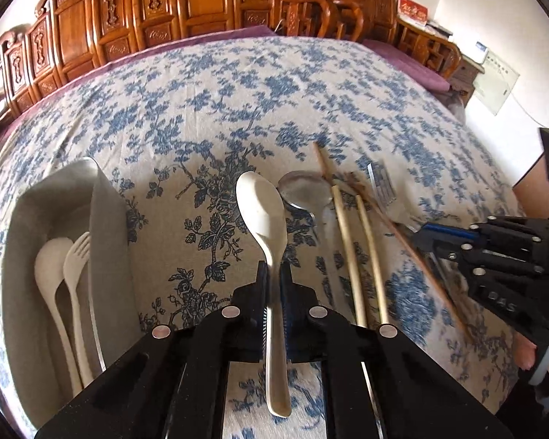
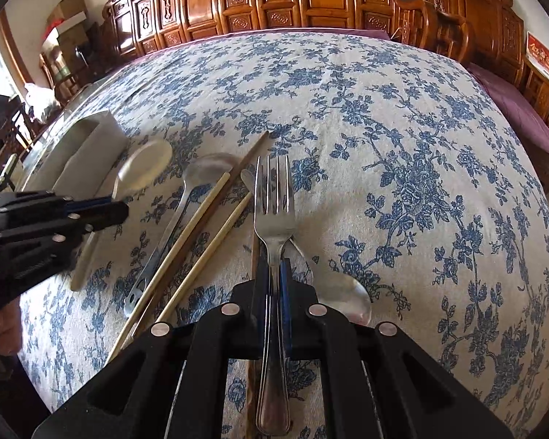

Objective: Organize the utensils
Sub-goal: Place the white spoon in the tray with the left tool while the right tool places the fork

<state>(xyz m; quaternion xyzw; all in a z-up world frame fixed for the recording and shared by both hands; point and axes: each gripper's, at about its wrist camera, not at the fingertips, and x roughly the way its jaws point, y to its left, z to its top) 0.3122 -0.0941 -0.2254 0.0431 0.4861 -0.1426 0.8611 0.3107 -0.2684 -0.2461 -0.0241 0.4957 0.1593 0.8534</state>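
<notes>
Spoon (image 1: 261,212), white, is clamped by its neck in my left gripper (image 1: 273,274), its length running straight ahead, with the gray tray (image 1: 108,219) just to its left, nearer this hand than my right gripper (image 2: 273,274), clamped on the fork (image 2: 274,216).

A cream cloth printed with blue flowers (image 1: 216,117) covers the desk. The plastic spoon (image 1: 261,216) is white, the metal fork (image 2: 274,205) silver, two slim chopsticks (image 1: 351,252) pale tan, the rectangular tray (image 1: 106,226) grey, each hand-held gripper (image 1: 273,278) black.
</notes>
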